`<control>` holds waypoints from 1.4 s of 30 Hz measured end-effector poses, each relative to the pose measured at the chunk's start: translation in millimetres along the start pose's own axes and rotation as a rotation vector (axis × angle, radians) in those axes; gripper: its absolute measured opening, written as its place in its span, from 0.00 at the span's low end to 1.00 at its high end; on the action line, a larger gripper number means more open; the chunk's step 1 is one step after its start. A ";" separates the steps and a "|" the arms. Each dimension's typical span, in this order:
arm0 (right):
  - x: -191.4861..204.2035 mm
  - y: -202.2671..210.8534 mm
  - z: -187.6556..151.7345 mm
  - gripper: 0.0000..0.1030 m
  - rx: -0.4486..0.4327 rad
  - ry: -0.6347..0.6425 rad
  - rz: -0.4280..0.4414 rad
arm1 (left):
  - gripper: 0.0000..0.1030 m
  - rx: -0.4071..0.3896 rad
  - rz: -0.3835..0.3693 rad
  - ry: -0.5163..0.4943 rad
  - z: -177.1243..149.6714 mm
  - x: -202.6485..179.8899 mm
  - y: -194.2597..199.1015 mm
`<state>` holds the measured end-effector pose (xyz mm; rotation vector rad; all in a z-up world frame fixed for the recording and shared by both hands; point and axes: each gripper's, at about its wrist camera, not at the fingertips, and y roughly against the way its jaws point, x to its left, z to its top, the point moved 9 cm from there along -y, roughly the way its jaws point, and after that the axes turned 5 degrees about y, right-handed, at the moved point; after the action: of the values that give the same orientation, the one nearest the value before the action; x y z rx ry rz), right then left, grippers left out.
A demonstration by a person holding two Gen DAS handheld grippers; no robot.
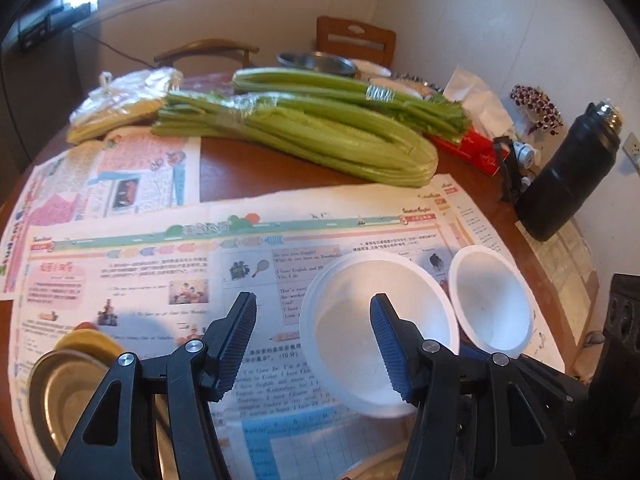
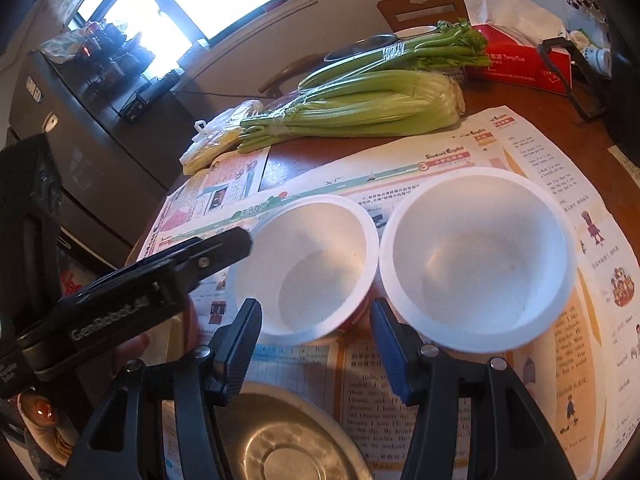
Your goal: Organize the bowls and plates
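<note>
- The left gripper [image 1: 314, 336] is held with its jaws apart and nothing between them; one fingertip hangs over the near white bowl [image 1: 378, 332], the other over the newspaper [image 1: 160, 272], so a grasp on the bowl's rim is judged to be in preparation.
- The right gripper [image 2: 316, 338] is likewise spread and empty, poised just short of the near white bowl [image 2: 308, 268], whose near rim shows in the gap between the jaws.
- The left gripper [image 2: 192, 264] is seen in the right wrist view reaching toward the far-left rim of the near white bowl; contact cannot be confirmed.
- The second white bowl [image 2: 480, 260] stands upright beside the near white bowl, on its right, rims almost touching; both are empty and open side up, a position judged suitable for nesting one in the other.
- A metal plate [image 2: 280, 440] lies below the near white bowl, under the right gripper; another metal dish [image 1: 60, 396], set on something yellow, lies well to the left of the bowl.
- The newspaper is spread beneath the near white bowl, presumably to protect the table [image 1: 260, 168].
- Beyond the near white bowl lie celery bunches [image 1: 320, 136], a red tissue box [image 1: 472, 150] and a black bottle [image 1: 572, 172], none part of the task.
</note>
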<state>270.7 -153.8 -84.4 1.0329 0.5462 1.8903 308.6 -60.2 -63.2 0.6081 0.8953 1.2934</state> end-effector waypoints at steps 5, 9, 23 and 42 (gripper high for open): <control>0.0 -8.0 1.9 0.54 0.024 0.035 -0.019 | 0.59 0.040 0.012 0.013 -0.5 3.2 -20.5; 5.3 -12.3 3.1 0.54 0.029 0.079 -0.021 | 0.59 0.074 0.010 0.023 -4.2 6.7 -29.6; 28.6 -20.4 1.7 0.52 0.031 0.205 -0.016 | 0.32 0.123 -0.043 0.071 -15.5 14.2 -40.3; 46.1 6.4 2.3 0.47 -0.041 0.257 -0.022 | 0.31 0.037 -0.050 0.066 -16.6 10.3 11.0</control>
<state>257.5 -117.5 -58.4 0.7588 0.6600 2.0192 289.0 -49.5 -65.5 0.5713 0.9852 1.2600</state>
